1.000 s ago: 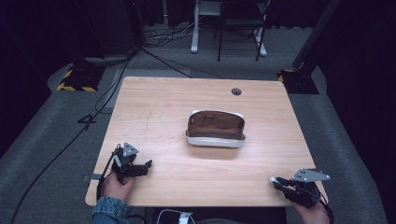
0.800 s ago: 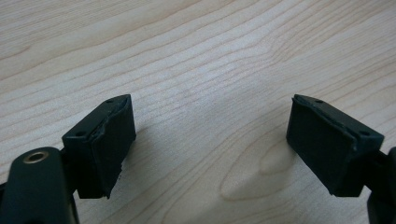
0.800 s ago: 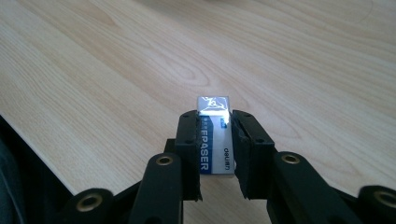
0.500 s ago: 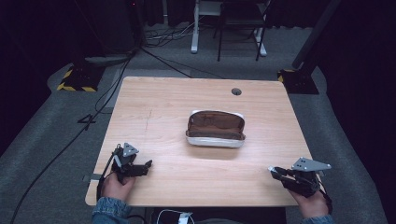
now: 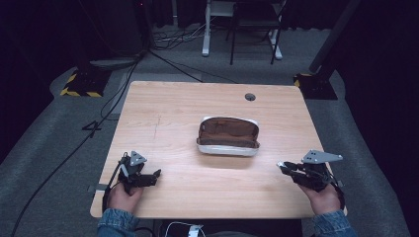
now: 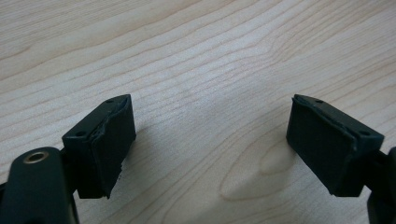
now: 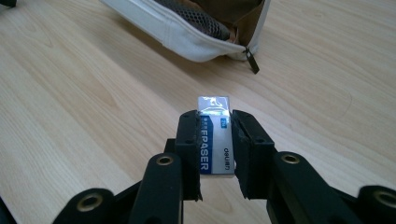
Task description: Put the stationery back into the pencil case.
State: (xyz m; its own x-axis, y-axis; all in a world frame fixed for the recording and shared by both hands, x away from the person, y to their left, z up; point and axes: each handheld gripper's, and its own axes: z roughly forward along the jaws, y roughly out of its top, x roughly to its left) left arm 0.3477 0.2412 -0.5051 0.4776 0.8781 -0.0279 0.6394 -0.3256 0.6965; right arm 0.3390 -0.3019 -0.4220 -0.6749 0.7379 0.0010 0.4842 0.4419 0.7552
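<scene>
Eraser, white in a blue-and-white sleeve printed with the word ERASER, is pinched between the two black jaws of the right tool, its clear-wrapped end poking out past the jaw tips. In the high view the right tool is seen held above the near right corner of the counter, its jaws pointing left toward the middle, with the right hand behind it and a denim cuff at the wrist. Beyond the eraser, in the right gripper view, a pencil case is seen lying open on the wood, white outside with brown lining and a dark mesh pocket, its zip pull resting on the counter at the near end. In the high view the pencil case sits near the middle of the counter, well apart from both tools. The left tool is held with its jaws spread wide and nothing between them, low over bare wood; it is seen at the near left corner, gripped by the left hand.
</scene>
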